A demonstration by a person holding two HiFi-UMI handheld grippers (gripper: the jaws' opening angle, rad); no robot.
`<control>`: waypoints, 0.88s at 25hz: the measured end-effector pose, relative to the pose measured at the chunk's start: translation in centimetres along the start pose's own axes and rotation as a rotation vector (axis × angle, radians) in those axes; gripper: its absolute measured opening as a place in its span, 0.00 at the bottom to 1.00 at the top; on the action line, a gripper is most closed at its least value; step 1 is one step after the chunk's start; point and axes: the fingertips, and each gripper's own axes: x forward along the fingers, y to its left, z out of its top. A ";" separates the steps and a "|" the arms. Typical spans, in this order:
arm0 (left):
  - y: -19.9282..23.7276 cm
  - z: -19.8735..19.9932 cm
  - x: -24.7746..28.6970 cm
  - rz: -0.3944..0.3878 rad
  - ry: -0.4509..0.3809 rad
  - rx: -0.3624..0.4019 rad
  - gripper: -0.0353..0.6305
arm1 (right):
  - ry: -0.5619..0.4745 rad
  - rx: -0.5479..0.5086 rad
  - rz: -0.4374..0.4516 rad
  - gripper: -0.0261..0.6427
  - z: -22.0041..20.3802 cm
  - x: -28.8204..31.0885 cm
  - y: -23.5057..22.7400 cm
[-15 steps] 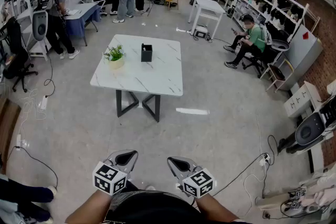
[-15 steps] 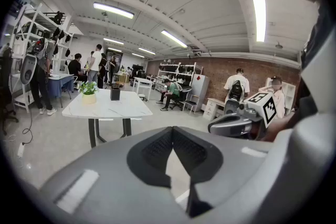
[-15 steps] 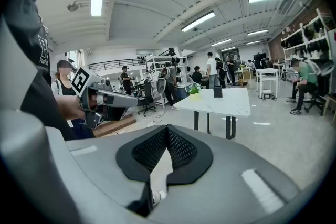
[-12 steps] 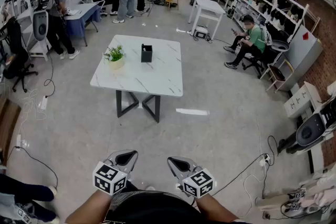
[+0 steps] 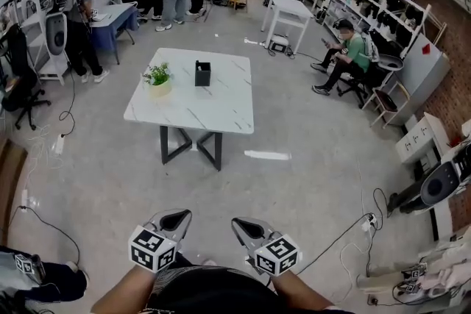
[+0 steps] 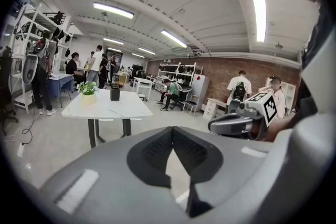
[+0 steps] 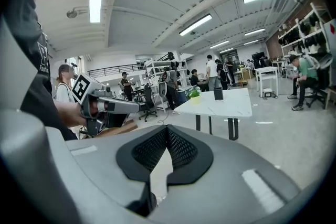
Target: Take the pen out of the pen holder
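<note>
Far across the grey floor from me stands the white table (image 5: pixel 213 110). The black pen holder (image 5: pixel 202 73) sits upright toward its far edge, about midway along, with a potted plant (image 5: pixel 157 79) to its left near the left edge. Any pen in it is too small to make out. My left gripper (image 5: pixel 176 218) and right gripper (image 5: pixel 243 226) hang low by my body, well apart from the table, each with jaws pressed together on nothing.

Wide bare floor (image 5: pixel 221 195) all the way to the worktop (image 5: pixel 193 114), near half of the worktop bare, plant (image 5: pixel 157 77) close on the left of the holder (image 5: pixel 202 73), open room above the holder and on its right, seated person (image 5: pixel 352 59) well off to the right
</note>
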 end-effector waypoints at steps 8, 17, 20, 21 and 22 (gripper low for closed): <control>0.1 0.0 -0.1 0.003 0.000 -0.006 0.14 | 0.016 -0.022 -0.020 0.04 -0.1 0.2 -0.3; 0.4 -0.3 -0.3 0.008 -0.004 -0.008 0.14 | 0.023 -0.029 -0.011 0.04 -0.4 0.7 0.0; 0.1 -0.3 -0.4 0.008 -0.003 -0.006 0.14 | 0.024 -0.031 -0.009 0.04 -0.4 0.4 0.1; 0.1 -0.2 -0.4 0.009 -0.003 -0.005 0.14 | 0.025 -0.031 -0.009 0.04 -0.3 0.3 0.1; 0.0 -0.2 -0.4 0.009 -0.002 -0.005 0.14 | 0.025 -0.031 -0.007 0.04 -0.3 0.3 0.1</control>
